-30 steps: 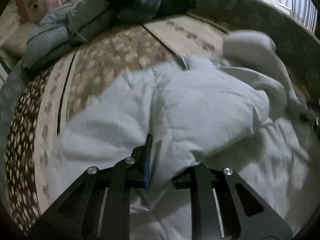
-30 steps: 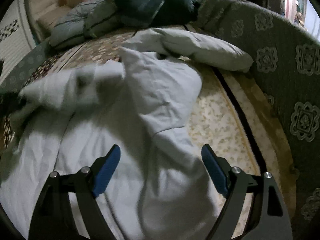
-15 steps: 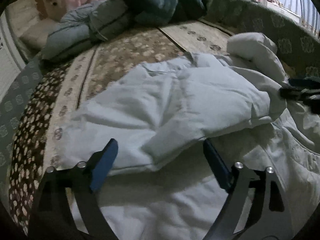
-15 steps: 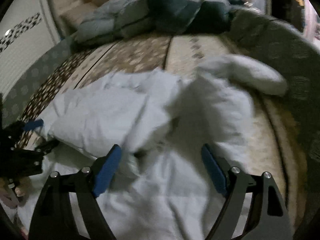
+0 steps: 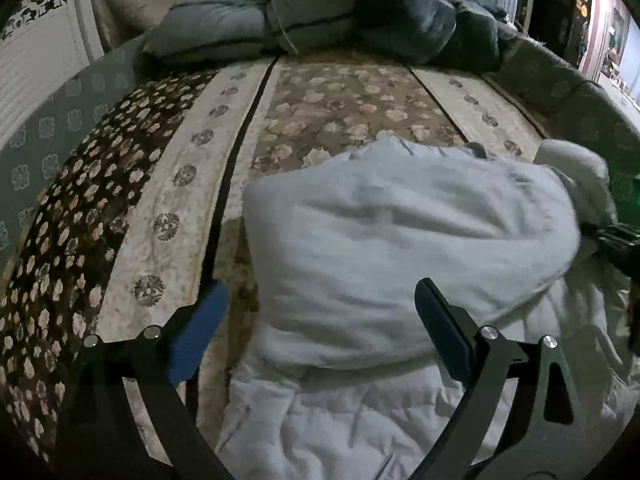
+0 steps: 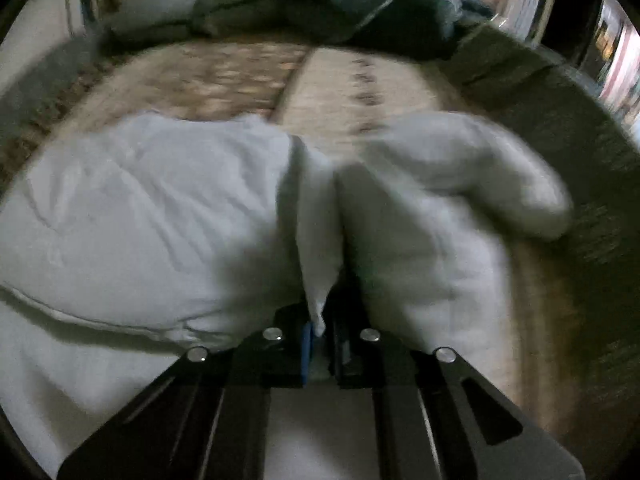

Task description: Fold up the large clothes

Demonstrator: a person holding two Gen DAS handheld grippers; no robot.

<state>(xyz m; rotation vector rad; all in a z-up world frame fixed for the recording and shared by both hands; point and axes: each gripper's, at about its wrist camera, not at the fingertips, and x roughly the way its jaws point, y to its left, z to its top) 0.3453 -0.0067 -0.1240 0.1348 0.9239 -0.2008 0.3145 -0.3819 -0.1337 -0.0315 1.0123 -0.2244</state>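
**Pale quilted jacket half folded on the patterned bed**

Pale grey-white padded fabric covers the near end of the bed: a large puffy jacket (image 5: 400, 240) lies on the floral bedspread (image 5: 340, 104), one part laid over the rest in a thick rounded fold. It sits toward the bed's right side and near edge, with the striped brown and cream cover bare to its left and beyond it. The left gripper (image 5: 320, 328) hangs just above the near edge of the fold, its blue-padded fingers (image 5: 196, 332) spread wide with nothing between them. The right gripper (image 6: 322, 340) is clenched on a narrow pinch of the jacket's cloth, which rises between the jaws in a ridge; a loose sleeve (image 6: 472, 168) lies blurred to the right of it. At the far end of the bed, bundled grey and dark green bedding (image 5: 320, 20) is piled along the edge
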